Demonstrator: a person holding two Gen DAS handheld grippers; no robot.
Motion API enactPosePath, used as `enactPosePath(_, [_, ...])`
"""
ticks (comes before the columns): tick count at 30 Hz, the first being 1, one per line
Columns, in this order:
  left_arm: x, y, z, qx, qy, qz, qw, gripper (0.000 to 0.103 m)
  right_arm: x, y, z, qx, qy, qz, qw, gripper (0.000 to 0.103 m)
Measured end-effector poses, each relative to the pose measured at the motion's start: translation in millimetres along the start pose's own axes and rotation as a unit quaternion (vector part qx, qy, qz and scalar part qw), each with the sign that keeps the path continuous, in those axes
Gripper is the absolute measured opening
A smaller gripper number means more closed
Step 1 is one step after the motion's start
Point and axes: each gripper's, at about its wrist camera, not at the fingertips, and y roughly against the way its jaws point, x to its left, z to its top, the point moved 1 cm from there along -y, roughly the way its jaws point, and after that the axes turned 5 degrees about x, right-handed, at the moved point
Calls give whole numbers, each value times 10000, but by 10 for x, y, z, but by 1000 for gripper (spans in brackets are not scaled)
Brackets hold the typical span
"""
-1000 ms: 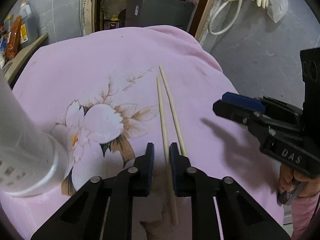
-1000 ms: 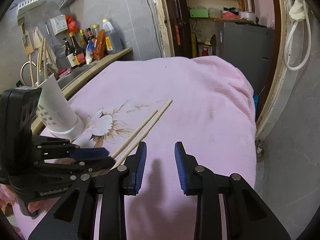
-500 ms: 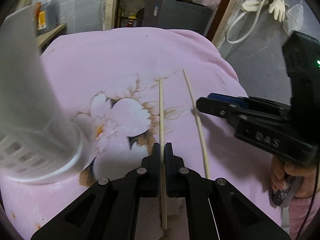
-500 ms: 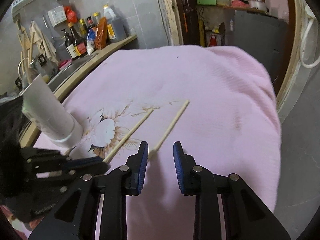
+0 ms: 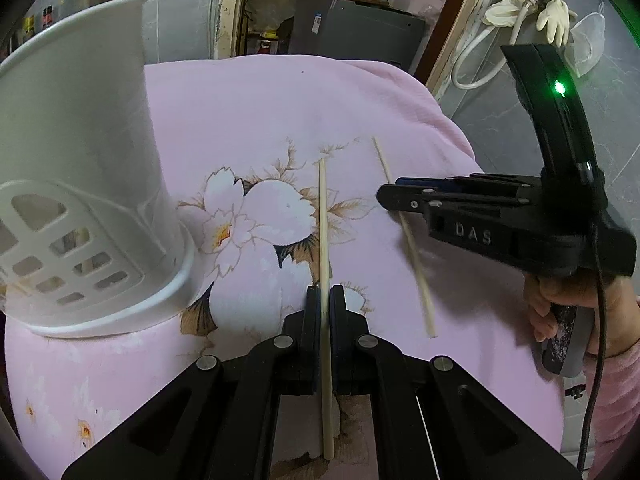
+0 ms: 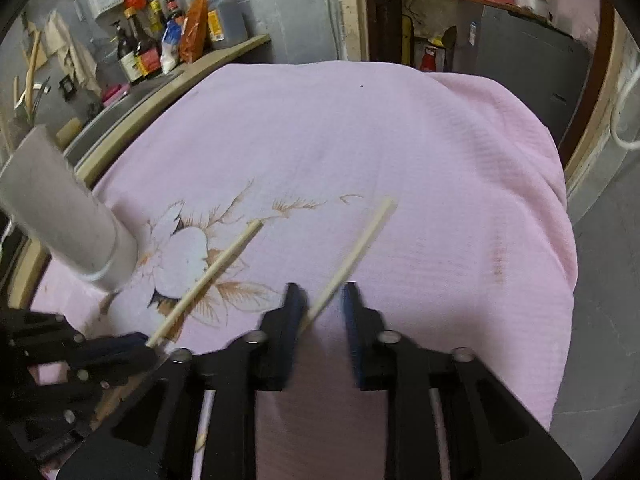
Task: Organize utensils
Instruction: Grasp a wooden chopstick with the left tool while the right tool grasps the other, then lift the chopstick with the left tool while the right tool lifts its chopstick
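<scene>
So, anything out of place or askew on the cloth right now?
Nothing damaged or spilled. The two chopsticks are splayed apart: one clamped in the left tool, the other lying between the right tool's closing jaws.

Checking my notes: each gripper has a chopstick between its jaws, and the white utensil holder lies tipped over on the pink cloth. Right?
Not quite. In the left wrist view the white utensil holder stands upright on the pink cloth, not tipped over. The rest holds.
</scene>
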Motion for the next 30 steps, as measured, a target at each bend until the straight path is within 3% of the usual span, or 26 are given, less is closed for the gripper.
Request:
enactPosePath(8, [14,90,-107,117,-12,-69,9999,3,239,204,-304,193,628,-120,9978,4])
enactPosePath(15, [-7,136,-210,109,-257,20,9996,3,364,316,-488,324,957,-384,9941,4])
enactPosePath(24, [12,-30,-32,330,-223,-70,9992,3,309,142,-286,456,611,-208,9969,7])
enactPosePath(30, [12,-6,-59,164,-209,-110,9996,3,337,186,-337,108,436,-284,9986,3])
